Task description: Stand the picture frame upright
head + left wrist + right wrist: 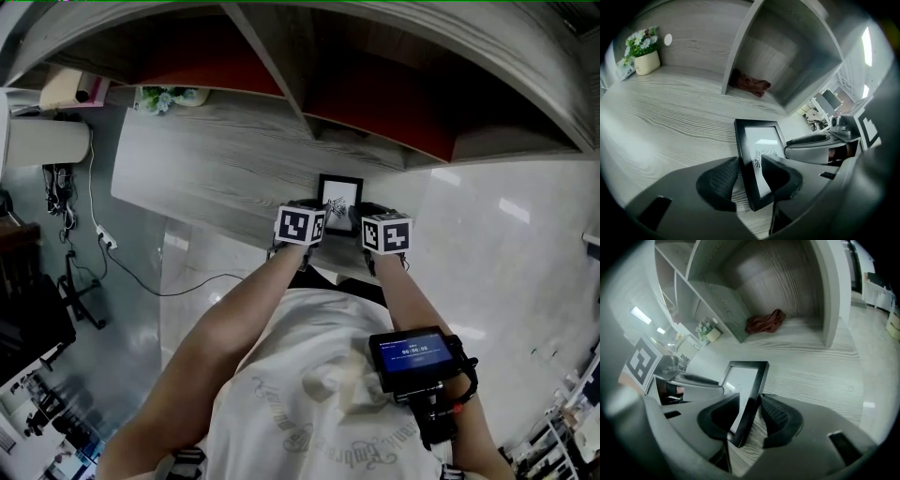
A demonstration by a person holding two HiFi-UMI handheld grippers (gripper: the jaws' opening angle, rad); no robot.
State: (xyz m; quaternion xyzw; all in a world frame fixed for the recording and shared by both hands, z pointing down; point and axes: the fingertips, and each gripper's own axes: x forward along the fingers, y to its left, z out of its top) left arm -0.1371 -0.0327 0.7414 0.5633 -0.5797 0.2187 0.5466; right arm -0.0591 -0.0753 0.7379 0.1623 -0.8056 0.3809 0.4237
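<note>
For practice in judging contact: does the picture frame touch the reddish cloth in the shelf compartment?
Apart. The right gripper view shows bare desk between the picture frame and the cloth, which lies back in the compartment.

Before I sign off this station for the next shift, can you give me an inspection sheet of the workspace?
Surface: grey wood-grain desk.
Job's things: black picture frame near the desk's front edge; flat or leaning, cannot tell.
Clutter: potted flowers at the back; reddish cloth in a cubby.
Grippers: left hand-held gripper and right hand-held gripper open, each straddling one side edge of the frame.
Cables: one cable across the floor, left.
Surroundings: shelf unit above; glossy floor.
</note>
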